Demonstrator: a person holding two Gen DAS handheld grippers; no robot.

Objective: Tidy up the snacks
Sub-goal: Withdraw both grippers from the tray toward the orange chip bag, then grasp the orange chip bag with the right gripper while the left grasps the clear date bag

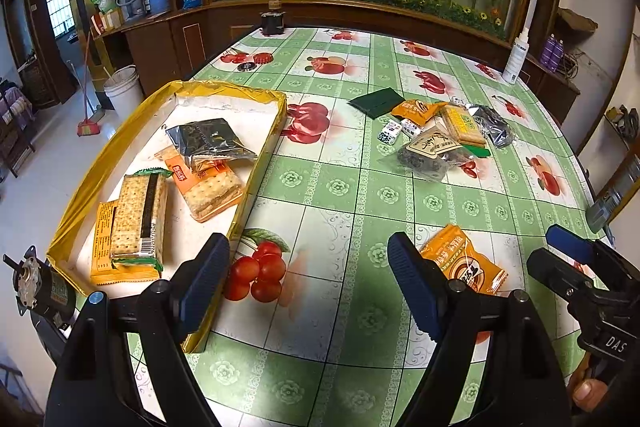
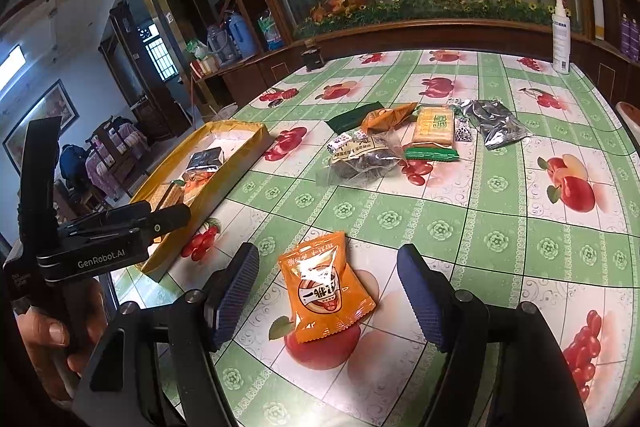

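Observation:
An orange snack packet (image 2: pixel 326 287) lies flat on the tablecloth between the fingers of my open right gripper (image 2: pixel 328 301), which is not closed on it. It also shows in the left wrist view (image 1: pixel 466 261). My left gripper (image 1: pixel 308 283) is open and empty over bare tablecloth, next to the near right corner of a yellow-rimmed box (image 1: pixel 262 163). The box holds cracker packs (image 1: pixel 138 219) and a dark foil bag (image 1: pixel 208 139). A pile of loose snacks (image 2: pixel 400 143) lies mid-table. The right gripper shows at the right edge of the left wrist view (image 1: pixel 560 259).
A white spray bottle (image 2: pixel 561 39) stands at the table's far right edge. A dark jar (image 1: pixel 273 21) stands at the far edge, with bottle caps (image 1: pixel 256 61) nearby. A wooden cabinet with a plant display runs behind the table. A white bucket (image 1: pixel 124 89) and a broom are on the floor left.

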